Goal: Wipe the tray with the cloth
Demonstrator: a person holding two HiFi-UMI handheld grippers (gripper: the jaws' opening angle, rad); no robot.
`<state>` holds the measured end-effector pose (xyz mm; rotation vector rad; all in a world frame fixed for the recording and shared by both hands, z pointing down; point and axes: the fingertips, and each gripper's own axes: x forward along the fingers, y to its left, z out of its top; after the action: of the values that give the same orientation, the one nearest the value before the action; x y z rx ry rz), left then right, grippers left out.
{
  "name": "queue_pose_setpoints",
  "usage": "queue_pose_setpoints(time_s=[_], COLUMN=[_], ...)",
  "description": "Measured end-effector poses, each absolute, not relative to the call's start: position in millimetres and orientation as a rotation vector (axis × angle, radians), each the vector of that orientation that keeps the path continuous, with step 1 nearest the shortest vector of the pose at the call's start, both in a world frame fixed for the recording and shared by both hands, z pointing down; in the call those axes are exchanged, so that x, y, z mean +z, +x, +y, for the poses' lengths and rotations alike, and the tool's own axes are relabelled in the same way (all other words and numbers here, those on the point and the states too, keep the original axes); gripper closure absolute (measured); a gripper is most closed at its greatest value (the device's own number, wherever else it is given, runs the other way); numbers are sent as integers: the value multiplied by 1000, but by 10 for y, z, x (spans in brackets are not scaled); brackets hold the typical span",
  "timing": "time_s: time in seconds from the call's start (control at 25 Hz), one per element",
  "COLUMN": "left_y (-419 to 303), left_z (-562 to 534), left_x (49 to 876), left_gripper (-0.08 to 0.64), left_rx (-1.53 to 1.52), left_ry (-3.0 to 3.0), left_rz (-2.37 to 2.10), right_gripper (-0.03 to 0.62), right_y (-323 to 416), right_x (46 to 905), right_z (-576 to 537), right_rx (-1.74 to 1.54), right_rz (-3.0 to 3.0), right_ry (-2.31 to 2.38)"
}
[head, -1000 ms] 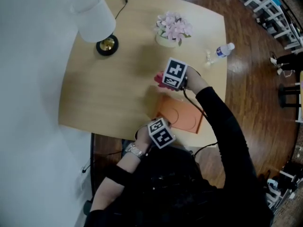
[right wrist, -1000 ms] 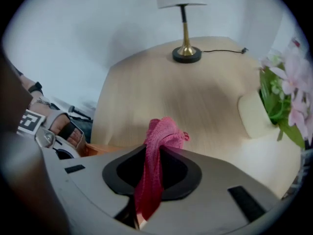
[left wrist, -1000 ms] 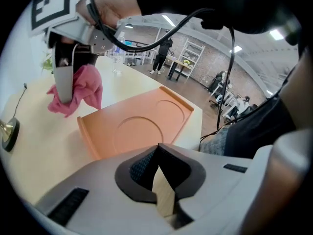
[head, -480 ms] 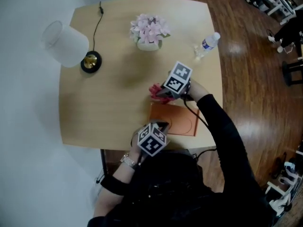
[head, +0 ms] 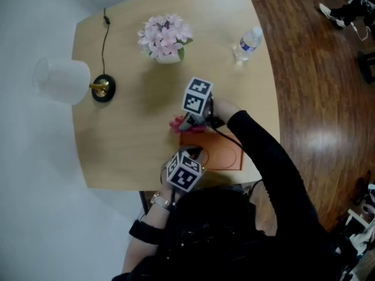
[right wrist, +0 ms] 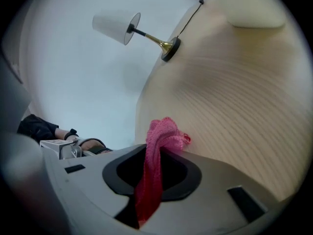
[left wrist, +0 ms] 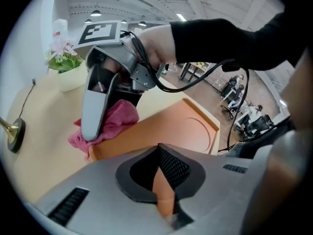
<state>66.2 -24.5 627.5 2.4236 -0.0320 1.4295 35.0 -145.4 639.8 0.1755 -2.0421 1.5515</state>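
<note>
An orange tray [head: 220, 154] lies flat near the front edge of the wooden table [head: 129, 127]. My left gripper [head: 195, 153] is shut on the tray's near-left rim; in the left gripper view the orange rim [left wrist: 165, 196] sits pinched between the jaws of my left gripper [left wrist: 164, 182]. My right gripper [head: 187, 122] is shut on a pink cloth [head: 177, 124] at the tray's far-left corner. In the right gripper view the cloth [right wrist: 155, 153] hangs bunched between the jaws of my right gripper [right wrist: 149, 180]. In the left gripper view the cloth [left wrist: 115, 124] rests against the tray [left wrist: 190, 131].
A lamp with a white shade [head: 61, 81] and its cable stand at the table's left. A pot of pink flowers [head: 165, 37] is at the back, a water bottle [head: 248, 41] at the back right. Wooden floor [head: 316, 98] lies to the right.
My right gripper has turned and come down with the pink cloth from beyond the tray's far edge to its far-left corner. The left gripper has shifted a little at the tray's near rim.
</note>
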Motion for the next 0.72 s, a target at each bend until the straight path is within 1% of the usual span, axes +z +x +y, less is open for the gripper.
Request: queue_pose_setpoints(time_s=[0.24, 0.48, 0.72], left_y=[651, 638, 619], left_z=[-257, -269, -272], left_x=[6272, 6251, 6229], left_gripper=[558, 558, 560], left_rx=[1428, 1428, 1432], left_ry=[2384, 2372, 2369], left_rz=[-57, -65, -59], right_gripper=[515, 517, 518], right_y=[452, 797, 1022], right_x=[6388, 6427, 6244], right_z=[-1369, -1085, -957], right_rx=[1595, 1569, 1661], right_rz=[-2044, -1961, -2050], right_ry=[183, 223, 277])
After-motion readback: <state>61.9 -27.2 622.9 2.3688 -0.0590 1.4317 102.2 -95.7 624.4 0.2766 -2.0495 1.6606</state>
